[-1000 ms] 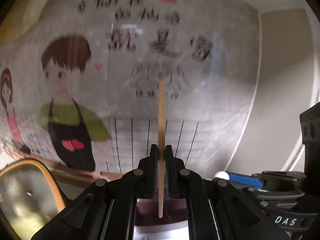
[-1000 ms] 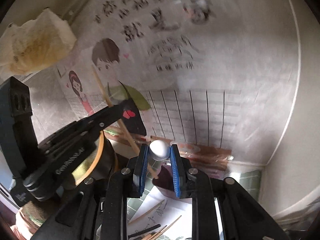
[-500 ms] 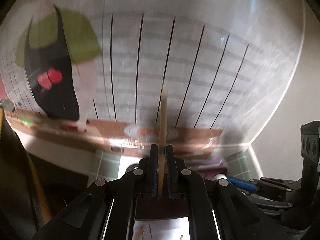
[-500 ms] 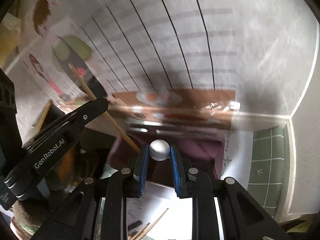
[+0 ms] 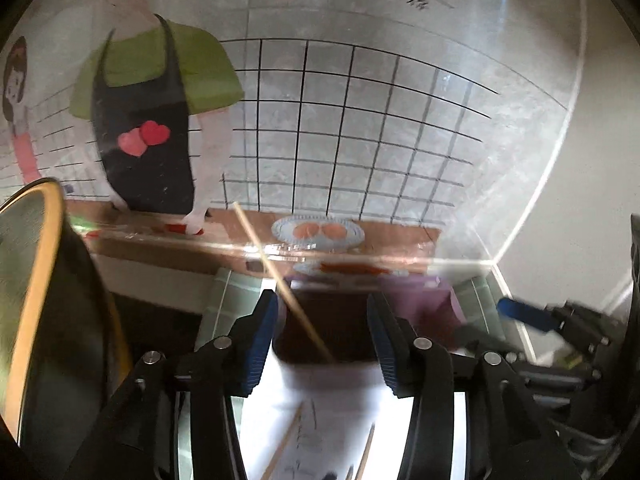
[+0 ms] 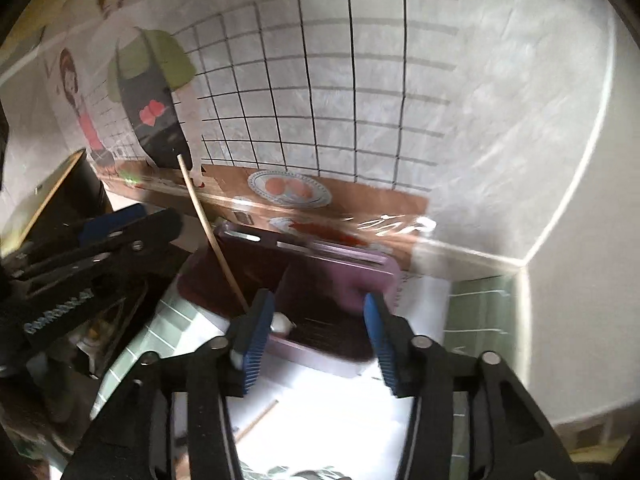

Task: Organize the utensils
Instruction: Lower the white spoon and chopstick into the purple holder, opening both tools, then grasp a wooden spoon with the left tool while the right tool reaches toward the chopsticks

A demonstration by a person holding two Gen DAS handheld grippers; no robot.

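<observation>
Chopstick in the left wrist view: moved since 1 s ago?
Yes. The chopstick has left the left tongs, now open, and leans left in the purple holder.

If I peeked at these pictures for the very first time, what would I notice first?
Probably the big cartoon poster on the back wall, showing a cook in a green shirt and a black apron with red hearts. Below it, a wooden chopstick leans out of a purple container. Both the left gripper and the right gripper are open in front of it.
</observation>
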